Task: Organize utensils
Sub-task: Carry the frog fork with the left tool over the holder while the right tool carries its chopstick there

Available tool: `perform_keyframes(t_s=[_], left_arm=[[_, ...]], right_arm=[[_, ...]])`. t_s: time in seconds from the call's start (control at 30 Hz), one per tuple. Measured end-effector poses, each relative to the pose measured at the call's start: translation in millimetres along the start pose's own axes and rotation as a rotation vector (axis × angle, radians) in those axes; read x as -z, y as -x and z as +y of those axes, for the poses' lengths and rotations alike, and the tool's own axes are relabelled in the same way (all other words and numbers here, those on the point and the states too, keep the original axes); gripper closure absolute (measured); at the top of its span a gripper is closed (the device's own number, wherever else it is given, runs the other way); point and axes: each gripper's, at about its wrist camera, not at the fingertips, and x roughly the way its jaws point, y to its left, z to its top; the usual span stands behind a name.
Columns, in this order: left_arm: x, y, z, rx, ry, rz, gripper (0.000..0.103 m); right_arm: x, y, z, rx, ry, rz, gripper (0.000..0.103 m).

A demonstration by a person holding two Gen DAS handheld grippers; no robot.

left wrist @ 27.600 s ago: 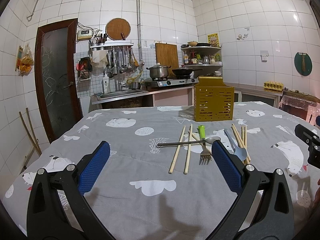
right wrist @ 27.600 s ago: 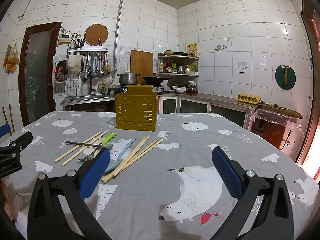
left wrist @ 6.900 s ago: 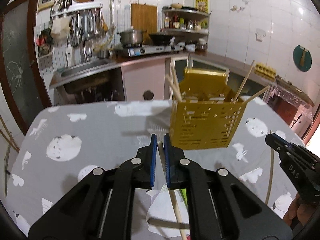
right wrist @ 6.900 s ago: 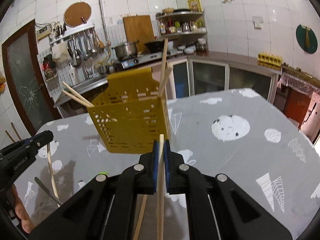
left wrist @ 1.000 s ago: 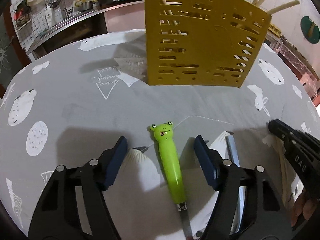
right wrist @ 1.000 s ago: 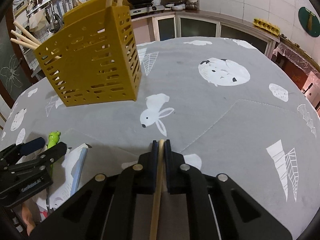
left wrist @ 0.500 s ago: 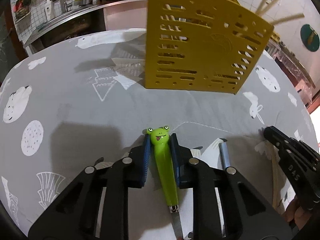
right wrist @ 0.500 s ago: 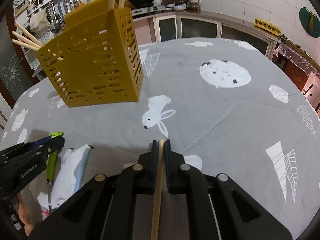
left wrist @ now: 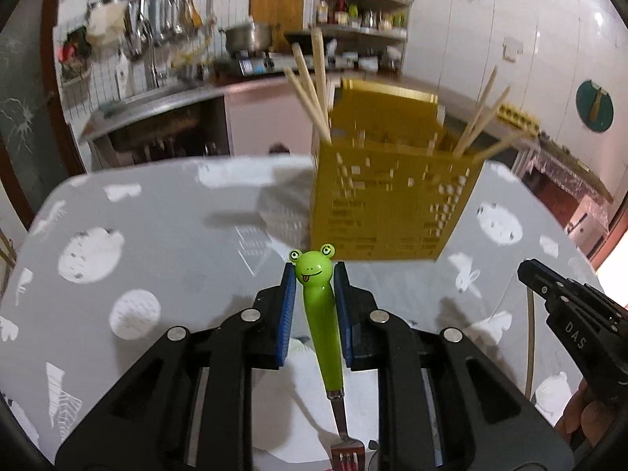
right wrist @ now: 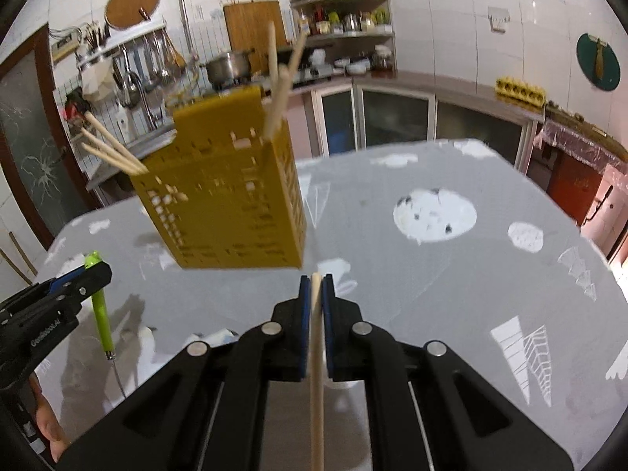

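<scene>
- The tines of the fork [left wrist: 347,453] are cut off by the bottom edge of the left wrist view, so only their start is seen.
- The held chopstick [right wrist: 316,373] is cut off at the bottom edge of the right wrist view; its lower end is not seen.
- The yellow holder [left wrist: 388,196] is smeared by motion blur in both views, and its slots cannot be counted.
- The lower parts of the chopsticks standing in the holder are hidden by its walls.
- The jars on the far shelf [right wrist: 345,19] are too small to be identified.
- Only part of a hand [left wrist: 585,420] is seen behind the right gripper [left wrist: 528,271].
</scene>
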Motion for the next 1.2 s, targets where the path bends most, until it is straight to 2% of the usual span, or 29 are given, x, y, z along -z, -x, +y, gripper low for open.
perform_keyframes(t_s=[0.1, 0.33, 0.9, 1.2], left_arm=[[-4.1, 17.9, 2.7, -0.01, 0.0, -0.063, 0.085], [-12.3, 43.2, 15.1, -0.035, 0.004, -0.141, 0.085], [-22.1, 63.9, 33.1, -0.032, 0.023, -0.236, 0.085], [-36.8, 79.3, 33.8, 0.003, 0.032, -0.285, 0.085]], right_arm=[[-6.9, 14.8, 1.0, -0.008, 0.002, -0.052, 0.097], [-18.5, 42.4, 0.1, -0.031, -0.01, -0.148, 0.097], [-24.4, 74.6, 2.3, -0.009, 0.004, -0.339, 0.097], [-43.2, 88.8, 5.4, -0.019, 0.012, -0.411, 0.097]])
